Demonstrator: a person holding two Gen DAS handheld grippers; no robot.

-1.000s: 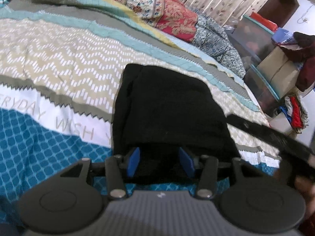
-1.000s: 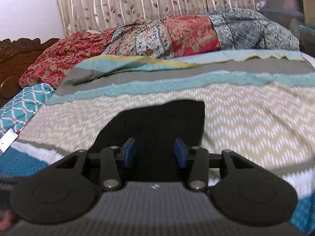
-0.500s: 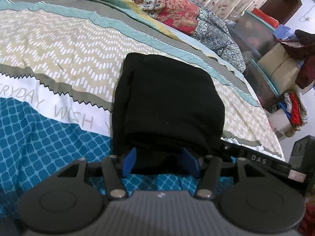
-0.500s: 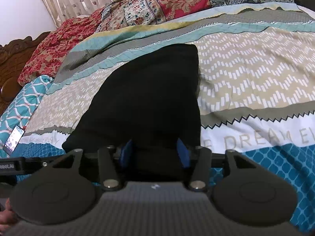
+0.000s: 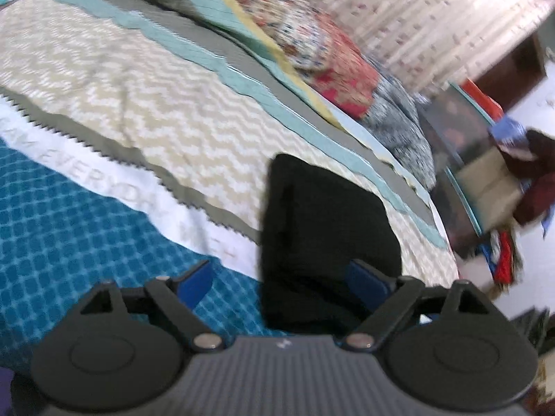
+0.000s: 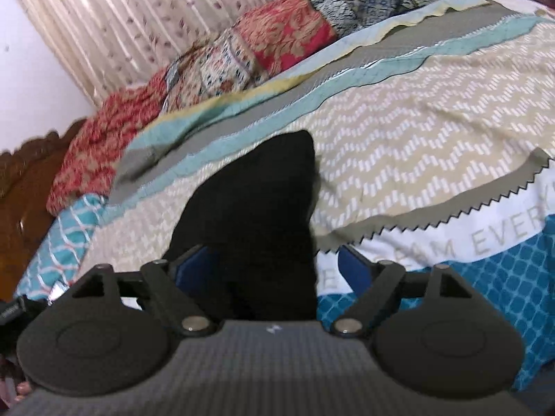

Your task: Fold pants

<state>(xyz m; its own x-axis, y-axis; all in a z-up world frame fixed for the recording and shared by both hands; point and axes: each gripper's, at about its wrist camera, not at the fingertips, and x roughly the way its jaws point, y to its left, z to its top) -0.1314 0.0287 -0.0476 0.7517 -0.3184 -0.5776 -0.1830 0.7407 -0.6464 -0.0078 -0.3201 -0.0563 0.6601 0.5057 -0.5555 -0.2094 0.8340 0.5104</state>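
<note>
Looking down along both tools, we note:

Pants: we see the black pants folded into a compact stack, lying on the patterned bedspread across its chevron, white lettered and blue bands.

Left hand-held gripper: released; its jaws have just been opening, and the blue pads stand wide, the near edge of the stack partly between them, unpressed.

Right hand-held gripper: released likewise, jaws just been opening, the stack's near edge between the pads without being gripped.

Background: we make out quilts piled before a curtain; both views are blurred.
</note>
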